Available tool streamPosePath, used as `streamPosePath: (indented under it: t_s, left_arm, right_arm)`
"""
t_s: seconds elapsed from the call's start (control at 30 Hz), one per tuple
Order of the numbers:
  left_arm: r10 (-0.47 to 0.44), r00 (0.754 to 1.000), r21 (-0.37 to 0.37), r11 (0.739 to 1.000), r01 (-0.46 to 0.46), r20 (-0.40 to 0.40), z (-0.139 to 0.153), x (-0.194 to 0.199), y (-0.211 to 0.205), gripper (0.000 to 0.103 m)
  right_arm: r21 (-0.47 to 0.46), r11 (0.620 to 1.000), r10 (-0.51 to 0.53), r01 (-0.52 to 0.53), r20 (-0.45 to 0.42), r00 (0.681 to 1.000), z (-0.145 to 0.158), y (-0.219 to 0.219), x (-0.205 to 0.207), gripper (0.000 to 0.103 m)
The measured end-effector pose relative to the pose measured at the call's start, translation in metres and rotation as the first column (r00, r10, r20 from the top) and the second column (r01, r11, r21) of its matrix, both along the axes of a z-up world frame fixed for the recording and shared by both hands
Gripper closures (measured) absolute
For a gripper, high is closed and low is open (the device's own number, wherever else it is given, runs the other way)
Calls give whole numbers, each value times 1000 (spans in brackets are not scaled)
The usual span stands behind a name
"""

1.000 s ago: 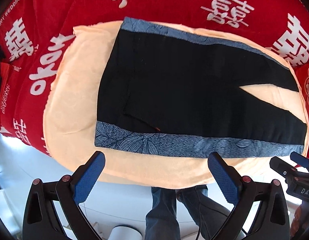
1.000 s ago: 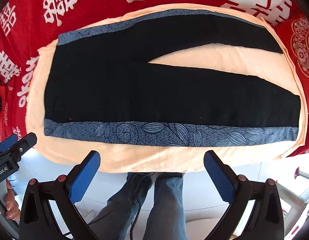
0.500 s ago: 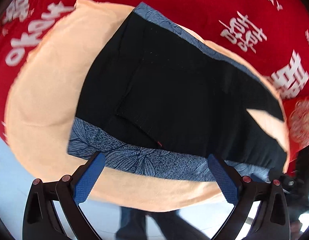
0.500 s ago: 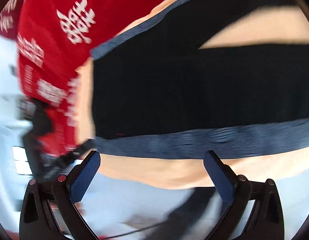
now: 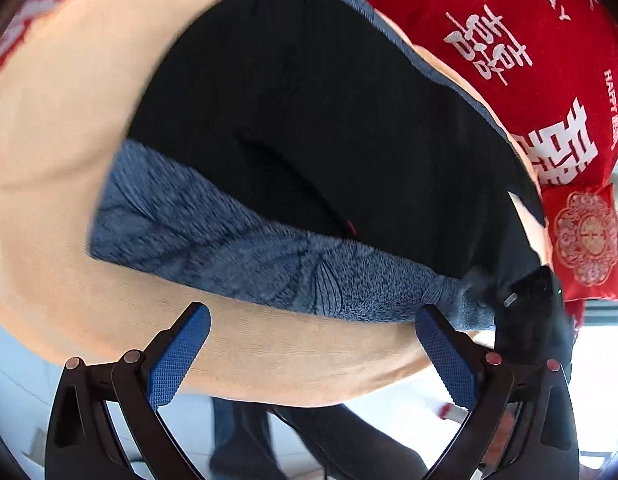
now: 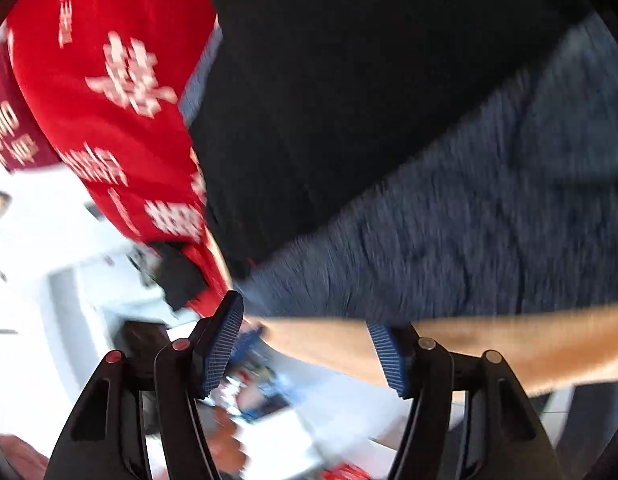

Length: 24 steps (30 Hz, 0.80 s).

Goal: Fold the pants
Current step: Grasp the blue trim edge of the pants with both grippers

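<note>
Black pants (image 5: 329,120) with a blue patterned side band (image 5: 249,256) lie flat on the peach cloth (image 5: 49,160), filling the middle of your left wrist view. Your left gripper (image 5: 313,354) hovers at the bottom of that frame over the cloth's near edge, jaws wide apart and holding nothing. Only this view shows the split between the two legs, a small peach wedge at the right edge, and your right gripper as a dark blurred shape at the lower right against the band. Red bedding (image 5: 529,40) with white lettering fills the upper right.

Your right wrist view is blurred and much closer: the pants (image 6: 349,100) and band (image 6: 489,220) fill the right half, with the red bedding (image 6: 109,100) at left. Your right gripper (image 6: 305,344) has its jaws parted, narrower than the left, straddling the peach cloth (image 6: 509,344) edge just below the band. Only here do you see the bright white room at lower left.
</note>
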<state>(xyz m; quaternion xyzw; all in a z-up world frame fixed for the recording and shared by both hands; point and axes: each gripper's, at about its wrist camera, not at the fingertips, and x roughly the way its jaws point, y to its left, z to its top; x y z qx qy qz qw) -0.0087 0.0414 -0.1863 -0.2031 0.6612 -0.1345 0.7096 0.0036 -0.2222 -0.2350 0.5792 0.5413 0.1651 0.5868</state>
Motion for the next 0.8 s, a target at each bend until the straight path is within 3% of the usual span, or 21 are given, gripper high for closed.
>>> streamPosePath:
  t_s: [0.17, 0.27, 0.33, 0.43, 0.5, 0.57, 0.7, 0.77, 0.8]
  left_arm:
    - [87, 996, -116, 989, -90, -30, -5, 8, -9, 0]
    - [177, 984, -148, 973, -180, -34, -1, 18, -4, 0]
    - [217, 976, -140, 966, -219, -26, 2, 25, 0, 0]
    - [196, 980, -88, 977, -195, 12, 10, 34, -2, 7]
    - [170, 985, -53, 984, -169, 22, 9, 37, -6, 23]
    - [144, 989, -23, 989, -144, 25, 8, 38, -4, 32]
    - [111, 994, -19, 994, -111, 22, 8, 38, 3, 59]
    - [105, 994, -29, 994, -105, 8, 5, 39, 8, 64]
    - [99, 995, -28, 995, -99, 6, 5, 38, 9, 66]
  right_arm:
    - [53, 998, 14, -22, 151, 988, 50, -4, 26, 36]
    - [52, 998, 36, -46, 176, 984, 64, -7, 32, 36]
    - [41, 998, 46, -53, 171, 984, 62, -10, 28, 36]
    - [-5, 999, 53, -53, 129, 990, 47, -19, 16, 36]
    - [-28, 999, 23, -21, 92, 995, 35, -35, 1, 36]
    - [-45, 998, -35, 37, 49, 998, 21, -57, -20, 36]
    - [-29, 986, -163, 163, 0, 987, 6, -92, -51, 37]
    - [19, 968, -248, 249, -16, 969, 1, -105, -63, 43]
    - [43, 958, -282, 283, -25, 959, -2, -110, -66, 56]
